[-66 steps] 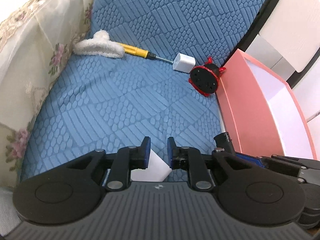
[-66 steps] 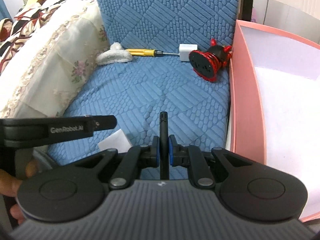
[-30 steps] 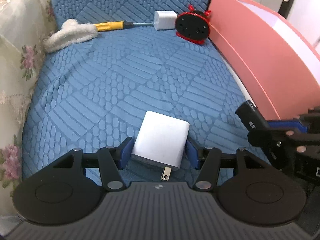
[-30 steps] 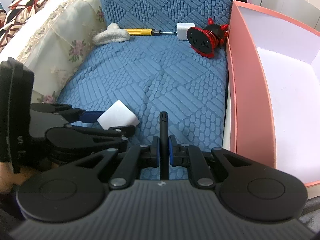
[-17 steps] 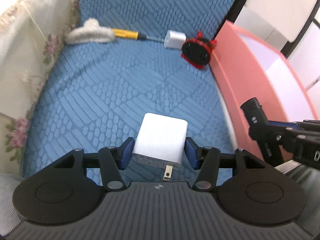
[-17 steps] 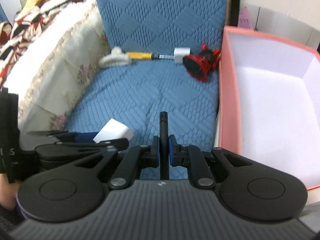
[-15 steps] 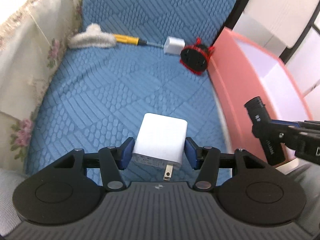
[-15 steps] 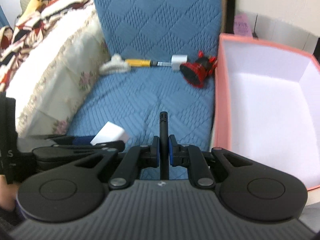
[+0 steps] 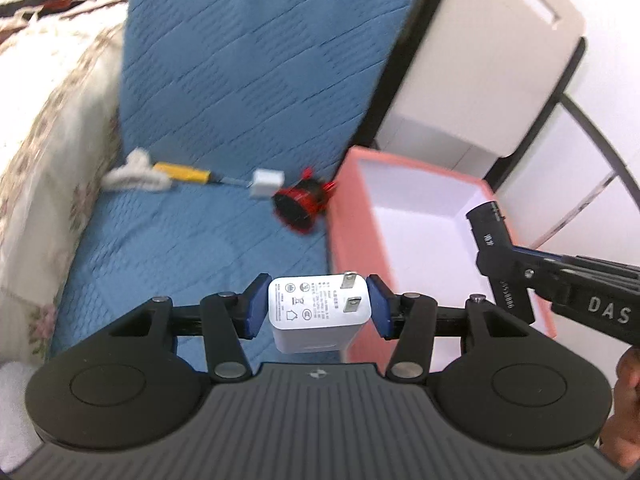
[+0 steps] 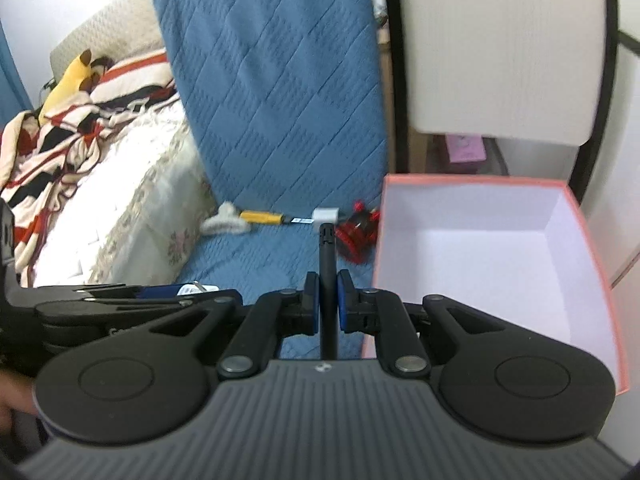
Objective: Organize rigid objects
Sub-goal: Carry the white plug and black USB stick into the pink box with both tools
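My left gripper (image 9: 318, 306) clamps the white charger (image 9: 319, 312), prongs up; my right gripper (image 10: 328, 306) pinches a black rod (image 10: 327, 276). The pink box (image 9: 340, 240) lies ahead and right of the charger, its near wall just beyond my left jaws.

Home bedroom, floral bedspread (image 10: 132, 216), rumpled blanket (image 10: 72, 92)
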